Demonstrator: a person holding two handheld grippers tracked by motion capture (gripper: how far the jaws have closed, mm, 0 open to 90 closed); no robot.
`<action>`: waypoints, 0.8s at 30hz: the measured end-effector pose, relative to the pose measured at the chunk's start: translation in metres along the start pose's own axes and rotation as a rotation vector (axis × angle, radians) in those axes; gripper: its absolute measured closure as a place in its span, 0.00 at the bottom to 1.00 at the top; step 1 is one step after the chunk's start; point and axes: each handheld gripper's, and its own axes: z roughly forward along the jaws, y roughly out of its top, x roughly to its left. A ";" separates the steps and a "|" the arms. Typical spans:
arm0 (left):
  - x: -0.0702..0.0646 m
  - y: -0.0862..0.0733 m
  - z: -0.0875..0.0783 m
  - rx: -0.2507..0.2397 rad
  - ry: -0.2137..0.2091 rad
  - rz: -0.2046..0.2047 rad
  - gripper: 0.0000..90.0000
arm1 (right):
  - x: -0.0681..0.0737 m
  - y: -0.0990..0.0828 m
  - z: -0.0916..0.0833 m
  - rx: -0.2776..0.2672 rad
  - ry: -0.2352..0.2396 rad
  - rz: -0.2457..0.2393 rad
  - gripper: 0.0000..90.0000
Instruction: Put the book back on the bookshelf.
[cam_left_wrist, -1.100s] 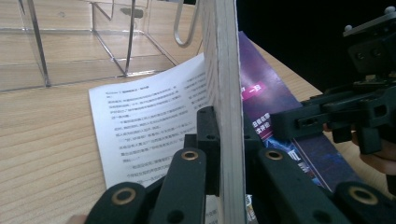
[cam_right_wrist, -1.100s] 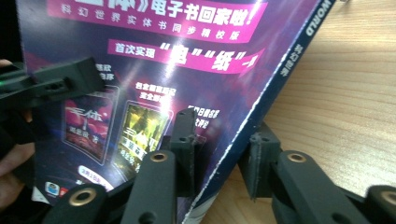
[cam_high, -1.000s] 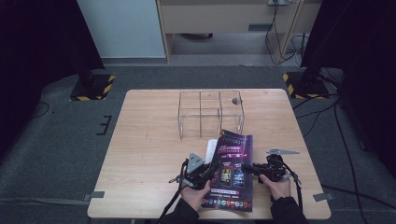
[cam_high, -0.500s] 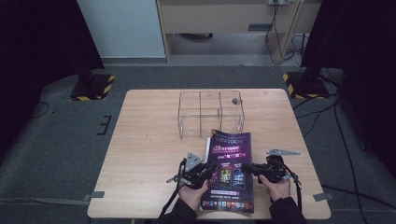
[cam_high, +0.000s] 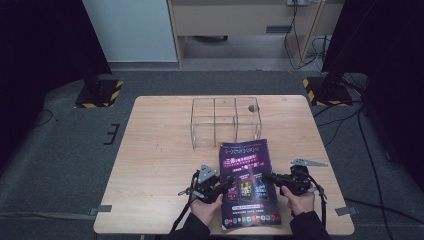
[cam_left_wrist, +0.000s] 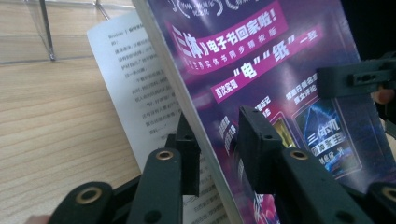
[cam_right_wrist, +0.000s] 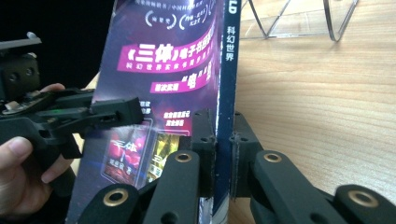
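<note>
A purple magazine (cam_high: 247, 182) is being held over the near edge of the desk (cam_high: 160, 150), between the two grippers, its far end reaching toward a clear wire-framed organizer (cam_high: 225, 121). In the left gripper view the magazine (cam_left_wrist: 261, 70) is standing tilted, and a white inner page (cam_left_wrist: 135, 88) is peeling away from the cover on the side toward the wood. The left gripper (cam_high: 220, 186) is clamping the magazine's left edge; in its own view the left gripper (cam_left_wrist: 217, 149) has one jaw behind the cover and one in front, pressing on the sheets. The right gripper (cam_high: 277, 179) is pinching the spine side, and in the right gripper view the right gripper (cam_right_wrist: 224, 154) has both jaws closed tight against the dark spine (cam_right_wrist: 229, 74). The organizer is sitting at the far middle of the desk, split into three compartments; a small dark round object (cam_high: 252, 107) is lying in the rightmost one, while the other two are showing bare wood through them.
</note>
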 end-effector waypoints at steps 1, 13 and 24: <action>0.000 0.000 0.000 0.004 -0.003 -0.002 0.75 | 0.000 0.000 -0.001 -0.003 0.002 -0.001 0.93; 0.004 0.000 0.006 0.034 0.014 0.005 0.50 | 0.006 0.006 -0.010 -0.041 0.051 0.004 0.94; 0.012 0.008 -0.004 0.009 0.073 0.045 0.42 | 0.014 0.013 -0.021 -0.088 0.074 -0.017 0.94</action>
